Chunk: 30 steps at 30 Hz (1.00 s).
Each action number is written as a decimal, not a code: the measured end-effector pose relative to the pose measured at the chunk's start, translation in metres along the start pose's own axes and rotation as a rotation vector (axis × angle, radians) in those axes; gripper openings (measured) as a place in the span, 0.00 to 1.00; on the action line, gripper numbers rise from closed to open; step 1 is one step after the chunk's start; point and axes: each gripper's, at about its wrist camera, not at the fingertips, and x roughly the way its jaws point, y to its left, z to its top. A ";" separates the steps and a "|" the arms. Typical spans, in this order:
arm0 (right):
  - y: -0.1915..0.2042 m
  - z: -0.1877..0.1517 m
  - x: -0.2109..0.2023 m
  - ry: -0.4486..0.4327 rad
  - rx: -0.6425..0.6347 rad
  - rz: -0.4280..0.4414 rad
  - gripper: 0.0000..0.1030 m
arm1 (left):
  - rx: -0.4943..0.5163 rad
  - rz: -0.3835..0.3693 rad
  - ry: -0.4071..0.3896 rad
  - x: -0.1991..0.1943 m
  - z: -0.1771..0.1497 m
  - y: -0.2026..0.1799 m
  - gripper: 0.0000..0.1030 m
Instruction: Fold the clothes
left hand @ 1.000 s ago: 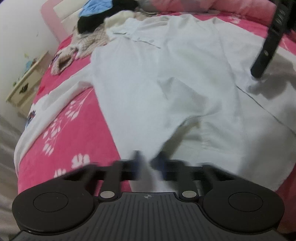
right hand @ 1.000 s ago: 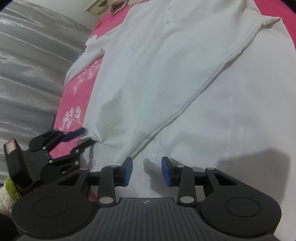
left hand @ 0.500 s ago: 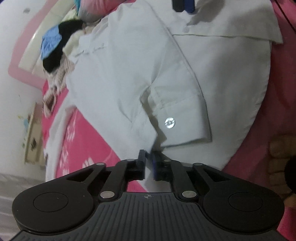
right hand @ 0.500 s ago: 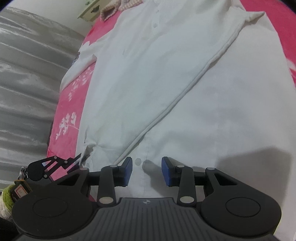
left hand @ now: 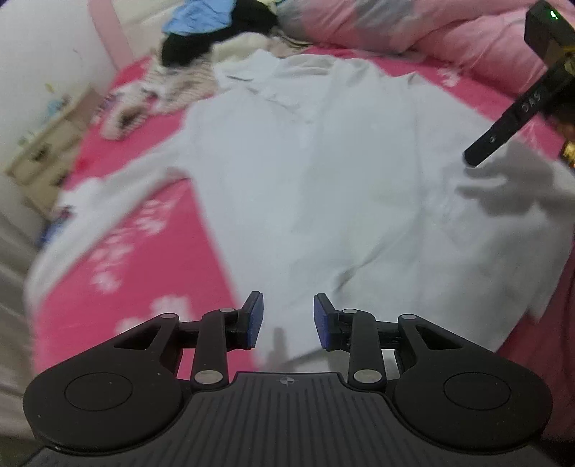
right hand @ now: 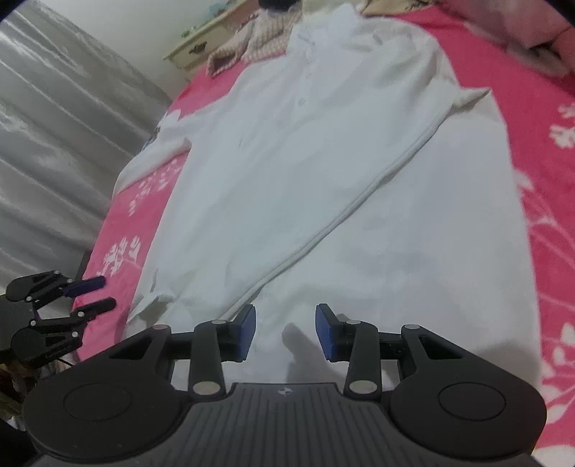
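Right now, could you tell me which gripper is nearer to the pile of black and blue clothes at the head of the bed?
Left. The left gripper hovers open beside the white shirt, on the pile's side; the right gripper hangs open over the shirt's opposite side.

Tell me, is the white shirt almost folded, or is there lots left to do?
Just begun. Done: the white shirt lies spread on the pink bedspread, its right side folded across the front. In hand: nothing; the left gripper has just been opening with no cloth between its jaws, and the right gripper is open too. Left: the left sleeve still sticks out, and the bottom isn't folded up.
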 end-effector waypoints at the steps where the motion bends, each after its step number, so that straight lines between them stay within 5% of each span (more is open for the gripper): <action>1: -0.002 0.001 -0.003 -0.014 0.000 -0.010 0.39 | 0.003 -0.027 0.030 0.012 0.001 -0.003 0.32; 5: -0.017 0.010 -0.019 -0.069 -0.025 -0.081 0.39 | 0.035 -0.045 0.185 0.045 -0.001 -0.005 0.32; 11: -0.040 0.044 -0.031 -0.211 -0.198 -0.299 0.39 | -0.090 -0.137 0.085 0.026 0.060 0.034 0.36; 17: -0.051 0.070 -0.004 -0.267 -0.357 -0.447 0.38 | -0.234 -0.193 -0.094 0.090 0.155 0.026 0.38; 21: -0.050 0.074 0.025 -0.240 -0.553 -0.555 0.38 | -0.298 -0.255 -0.133 0.135 0.201 0.005 0.38; 30: -0.055 0.082 0.065 -0.188 -0.857 -0.682 0.38 | -0.421 -0.331 -0.122 0.186 0.217 -0.005 0.38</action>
